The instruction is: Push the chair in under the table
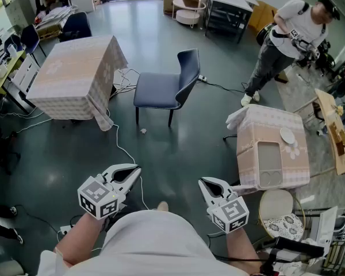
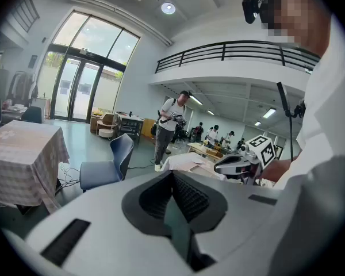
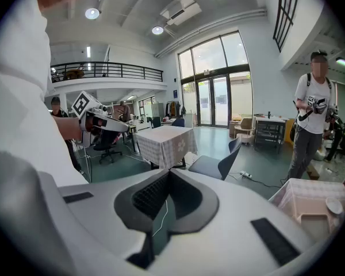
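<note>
Dark-blue padded chair (image 1: 161, 89), apart from checked-cloth table (image 1: 75, 73).
Likely light, stiff — push the backrest (image 1: 188, 69); left gripper (image 1: 136, 169), right gripper (image 1: 203, 181) closed, empty.

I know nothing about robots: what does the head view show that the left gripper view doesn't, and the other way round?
Only the head view: the marker cube on the left claw, and a round cream seat at lower right. Only the left gripper view: the balcony railing and a ceiling light. Both: the blue chair, the table under a checked cloth, the standing person and the right claw.
</note>
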{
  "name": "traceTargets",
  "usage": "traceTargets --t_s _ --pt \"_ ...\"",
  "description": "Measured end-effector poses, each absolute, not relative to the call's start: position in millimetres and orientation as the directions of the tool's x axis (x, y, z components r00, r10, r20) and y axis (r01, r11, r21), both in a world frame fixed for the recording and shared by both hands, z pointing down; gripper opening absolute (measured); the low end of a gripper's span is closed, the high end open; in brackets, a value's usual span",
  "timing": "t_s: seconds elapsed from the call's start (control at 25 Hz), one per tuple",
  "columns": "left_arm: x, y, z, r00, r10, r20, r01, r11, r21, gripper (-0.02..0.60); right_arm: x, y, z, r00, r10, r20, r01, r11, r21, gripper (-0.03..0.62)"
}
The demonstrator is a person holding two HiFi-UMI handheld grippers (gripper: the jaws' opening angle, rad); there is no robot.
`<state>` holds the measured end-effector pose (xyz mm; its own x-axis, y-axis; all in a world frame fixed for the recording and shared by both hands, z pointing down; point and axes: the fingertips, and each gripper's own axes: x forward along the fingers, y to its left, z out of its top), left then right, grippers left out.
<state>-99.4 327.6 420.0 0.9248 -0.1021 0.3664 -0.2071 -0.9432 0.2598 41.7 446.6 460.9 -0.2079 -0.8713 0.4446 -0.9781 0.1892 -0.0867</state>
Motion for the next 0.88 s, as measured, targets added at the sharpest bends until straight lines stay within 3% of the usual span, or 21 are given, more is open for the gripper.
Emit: traceTargets --t_s 0.56,0.88 --pt "-86.0 259.8 445.4 0.916 -0.086 0.391 -0.224 -0.919 0.323 0.011 56.5 349.3 477.5 -0.251 -0.842 0.478 -0.968 0.231 -0.101 0.012" --pt "-51.7 139.8 447.4 0.929 -0.016 0.370 -0.154 -0.925 0.346 0.011 104.3 226.0 477.6 -0.162 -0.833 0.530 -0.987 0.135 -0.090 0.014"
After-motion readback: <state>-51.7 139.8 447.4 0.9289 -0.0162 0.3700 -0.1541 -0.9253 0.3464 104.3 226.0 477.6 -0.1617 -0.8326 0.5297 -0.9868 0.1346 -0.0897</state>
